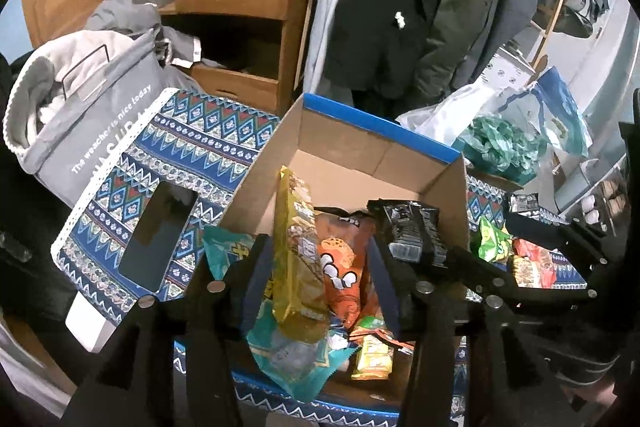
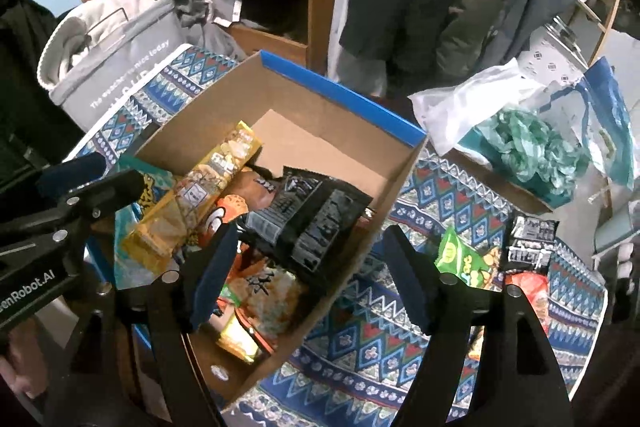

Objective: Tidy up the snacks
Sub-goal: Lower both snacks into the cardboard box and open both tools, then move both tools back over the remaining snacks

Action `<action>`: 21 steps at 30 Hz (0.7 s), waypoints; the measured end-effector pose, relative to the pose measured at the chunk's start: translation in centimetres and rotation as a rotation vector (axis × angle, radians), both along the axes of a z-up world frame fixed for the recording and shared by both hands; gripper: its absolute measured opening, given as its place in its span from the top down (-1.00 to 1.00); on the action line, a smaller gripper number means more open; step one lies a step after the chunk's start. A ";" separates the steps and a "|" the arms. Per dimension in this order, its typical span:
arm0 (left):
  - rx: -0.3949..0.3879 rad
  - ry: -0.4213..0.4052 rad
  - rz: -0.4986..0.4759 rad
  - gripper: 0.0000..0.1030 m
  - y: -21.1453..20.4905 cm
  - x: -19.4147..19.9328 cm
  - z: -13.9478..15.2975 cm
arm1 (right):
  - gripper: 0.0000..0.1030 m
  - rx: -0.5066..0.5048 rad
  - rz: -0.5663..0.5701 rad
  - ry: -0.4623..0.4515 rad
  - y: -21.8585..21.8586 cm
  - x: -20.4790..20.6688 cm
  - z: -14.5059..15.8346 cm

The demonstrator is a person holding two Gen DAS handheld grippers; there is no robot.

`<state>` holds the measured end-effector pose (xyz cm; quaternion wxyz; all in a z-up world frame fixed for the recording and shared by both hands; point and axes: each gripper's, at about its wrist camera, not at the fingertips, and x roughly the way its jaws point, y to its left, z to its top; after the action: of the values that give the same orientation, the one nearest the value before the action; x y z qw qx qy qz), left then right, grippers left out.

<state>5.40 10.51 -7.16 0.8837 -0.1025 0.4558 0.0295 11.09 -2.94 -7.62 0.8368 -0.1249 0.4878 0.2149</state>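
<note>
A cardboard box with a blue rim sits at the centre of both frames on a patterned cloth over the worktop, filled with snack packets. In the left wrist view, the left hand-held gripper stands apart around a yellow packet leaning upright, its pads not pressing it. The right hand-held gripper is spread wide over the box's right wall, holding nothing. A green packet and a black packet lie on the cloth at right.

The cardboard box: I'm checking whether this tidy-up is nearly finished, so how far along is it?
Mostly done: the cardboard box already holds the yellow pack, black pack and others. In hand: nothing; the left tool straddles the yellow pack, and the right tool is open. Left: the green bag, red bag and small black packet on the cloth.
</note>
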 end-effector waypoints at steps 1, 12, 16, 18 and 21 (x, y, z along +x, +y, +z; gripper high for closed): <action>0.005 -0.001 -0.006 0.01 -0.2 0.0 0.1 | -0.46 -0.001 -0.001 -0.002 -0.1 -0.1 0.1; 0.036 -0.014 -0.047 -0.17 -2.3 -0.3 0.5 | -0.48 -0.012 -0.032 -0.023 -2.7 -0.5 0.6; 0.048 -0.011 -0.068 -0.20 -3.2 -0.3 0.5 | -0.48 -0.024 -0.049 -0.024 -4.0 -0.8 0.4; 0.055 -0.009 -0.079 -0.20 -3.8 -0.3 0.5 | -0.48 -0.030 -0.057 -0.017 -4.7 -0.9 0.1; 0.068 -0.010 -0.100 -0.31 -4.8 -0.4 0.4 | -0.49 -0.034 -0.072 -0.011 -5.6 -1.0 -0.1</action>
<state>4.99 5.74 -6.71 0.8892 -0.0495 0.4549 0.0003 10.14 -8.53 -7.74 0.8444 -0.1224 0.4911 0.1756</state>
